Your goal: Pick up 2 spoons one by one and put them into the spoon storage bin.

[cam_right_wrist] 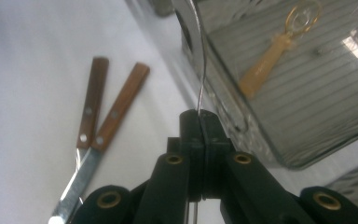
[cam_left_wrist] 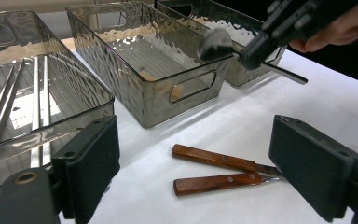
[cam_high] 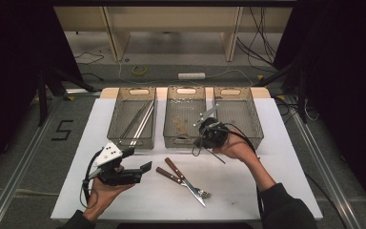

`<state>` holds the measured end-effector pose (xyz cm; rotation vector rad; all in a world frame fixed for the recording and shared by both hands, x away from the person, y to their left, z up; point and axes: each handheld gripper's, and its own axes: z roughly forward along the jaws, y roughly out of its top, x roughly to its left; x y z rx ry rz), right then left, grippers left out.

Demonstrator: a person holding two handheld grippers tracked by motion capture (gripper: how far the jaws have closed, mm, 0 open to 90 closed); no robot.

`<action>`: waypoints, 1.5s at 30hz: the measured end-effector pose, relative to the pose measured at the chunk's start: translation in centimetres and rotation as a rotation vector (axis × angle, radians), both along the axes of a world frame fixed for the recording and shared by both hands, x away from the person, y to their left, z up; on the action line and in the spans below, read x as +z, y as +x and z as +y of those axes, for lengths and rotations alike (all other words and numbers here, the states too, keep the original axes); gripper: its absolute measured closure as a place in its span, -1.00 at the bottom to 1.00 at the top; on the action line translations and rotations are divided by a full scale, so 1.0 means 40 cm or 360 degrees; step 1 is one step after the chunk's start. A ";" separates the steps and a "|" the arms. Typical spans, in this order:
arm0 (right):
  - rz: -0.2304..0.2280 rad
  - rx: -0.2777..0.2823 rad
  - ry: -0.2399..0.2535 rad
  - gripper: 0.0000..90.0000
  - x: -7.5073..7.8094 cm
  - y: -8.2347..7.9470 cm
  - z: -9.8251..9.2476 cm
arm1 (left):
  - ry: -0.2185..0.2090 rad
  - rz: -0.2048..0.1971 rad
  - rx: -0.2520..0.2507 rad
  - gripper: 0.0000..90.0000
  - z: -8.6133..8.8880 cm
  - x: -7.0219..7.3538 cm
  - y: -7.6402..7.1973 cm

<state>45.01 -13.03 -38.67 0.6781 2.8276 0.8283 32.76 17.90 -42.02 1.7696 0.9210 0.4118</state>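
So the right gripper (cam_high: 208,130) has its jaws clamped tight on a metal spoon (cam_left_wrist: 223,44), held up in the air right over the front edge of the middle tray (cam_high: 186,112), bowl end toward the tray and the handle sticking back out behind the jaws. The left gripper (cam_high: 140,169) sits low in front of the left tray (cam_high: 134,117), well to the left of the middle tray, jaws wide apart with nothing in them. Just in front of the middle tray, on the white table (cam_high: 124,200), lie a wooden-handled knife (cam_high: 183,177) and a wooden-handled fork (cam_high: 181,181), crossing each other. The left tray has long metal tongs (cam_high: 140,121) lying in it.
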 end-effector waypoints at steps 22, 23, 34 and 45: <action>0.0023 -0.0378 0.0277 1.00 0.088 0.137 0.061 | -0.0006 -0.0002 -0.0007 -0.66 -0.001 0.001 -0.001; 0.0026 -0.0381 0.0280 1.00 0.090 0.144 0.063 | -0.0005 -0.0003 -0.0007 -0.66 -0.002 0.001 -0.001; -0.0026 -0.0552 0.0275 1.00 0.107 0.223 0.102 | -0.0018 -0.0008 -0.0015 -0.65 -0.001 0.002 -0.003; -0.0056 -0.0653 0.0265 1.00 0.081 0.259 0.109 | -0.0024 -0.0006 -0.0020 -0.65 -0.002 0.003 -0.004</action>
